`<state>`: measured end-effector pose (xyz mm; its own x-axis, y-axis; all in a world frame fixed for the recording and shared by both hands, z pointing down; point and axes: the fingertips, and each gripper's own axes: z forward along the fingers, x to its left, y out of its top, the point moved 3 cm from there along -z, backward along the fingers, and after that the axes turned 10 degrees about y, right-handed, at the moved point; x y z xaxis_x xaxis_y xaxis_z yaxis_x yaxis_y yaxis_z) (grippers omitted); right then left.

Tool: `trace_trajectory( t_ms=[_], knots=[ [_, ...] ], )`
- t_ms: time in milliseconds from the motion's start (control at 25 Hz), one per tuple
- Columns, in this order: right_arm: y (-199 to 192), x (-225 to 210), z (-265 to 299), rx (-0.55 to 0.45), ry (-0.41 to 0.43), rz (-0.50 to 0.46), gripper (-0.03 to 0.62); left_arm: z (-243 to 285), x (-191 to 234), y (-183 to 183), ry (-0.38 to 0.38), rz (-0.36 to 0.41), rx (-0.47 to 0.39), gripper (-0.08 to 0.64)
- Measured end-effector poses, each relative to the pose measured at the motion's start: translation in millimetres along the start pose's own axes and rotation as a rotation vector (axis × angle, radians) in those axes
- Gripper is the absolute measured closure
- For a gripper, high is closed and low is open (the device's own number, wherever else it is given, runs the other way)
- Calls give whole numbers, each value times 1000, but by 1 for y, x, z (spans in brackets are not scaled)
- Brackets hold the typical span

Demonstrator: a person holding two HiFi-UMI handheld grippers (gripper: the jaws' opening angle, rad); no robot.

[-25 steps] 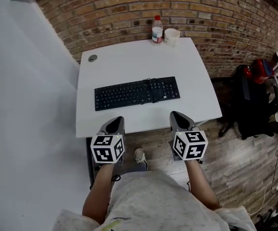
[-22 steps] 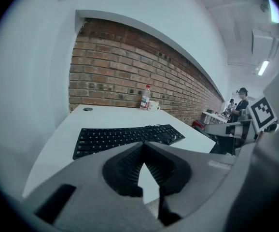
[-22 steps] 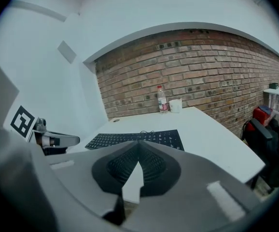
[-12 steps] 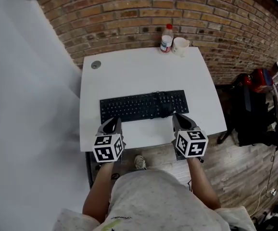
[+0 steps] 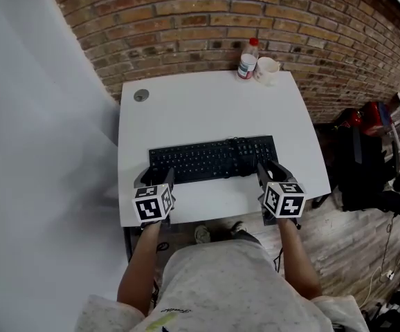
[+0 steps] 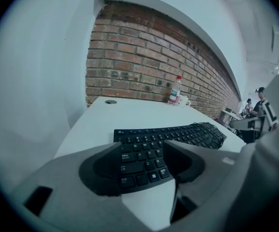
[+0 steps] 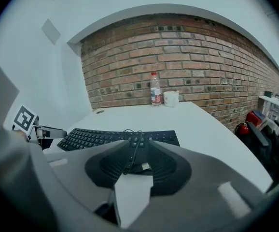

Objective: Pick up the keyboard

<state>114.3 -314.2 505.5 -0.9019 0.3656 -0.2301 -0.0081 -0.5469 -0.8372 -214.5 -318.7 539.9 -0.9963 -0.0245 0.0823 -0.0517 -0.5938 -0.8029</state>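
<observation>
A black keyboard (image 5: 214, 159) lies flat across the near half of the white table (image 5: 200, 109), with its cable (image 7: 132, 153) coiled on its right part. My left gripper (image 5: 156, 176) hovers at the keyboard's near left corner. Its jaws are opening, and in the left gripper view the keyboard's (image 6: 178, 134) corner keys show between them, untouched by the left gripper (image 6: 142, 146). My right gripper (image 5: 273, 169) is at the near right end, its jaws also opening. In the right gripper view the keyboard (image 7: 96, 137) and cable show in the narrower gap of the right gripper (image 7: 137, 143).
A plastic bottle (image 5: 247, 59) and a white mug (image 5: 267, 69) stand at the table's far edge by the brick wall. A round cable grommet (image 5: 141, 95) sits at the far left corner. A dark chair with bags (image 5: 362, 154) stands right of the table.
Both grippers have moved forward from the table's near edge up to the keyboard's front edge. Their jaws, shut before, now stand apart.
</observation>
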Motion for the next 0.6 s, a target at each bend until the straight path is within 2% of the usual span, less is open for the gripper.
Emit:
trace_trajectory(
  t_ms=[200, 600],
  knots=[
    [1, -17, 15, 18, -16, -3, 424, 21, 4, -4, 8, -9, 43, 225],
    [5, -64, 50, 83, 5, 22, 313, 47, 6, -3, 61, -57, 81, 155]
  ],
)
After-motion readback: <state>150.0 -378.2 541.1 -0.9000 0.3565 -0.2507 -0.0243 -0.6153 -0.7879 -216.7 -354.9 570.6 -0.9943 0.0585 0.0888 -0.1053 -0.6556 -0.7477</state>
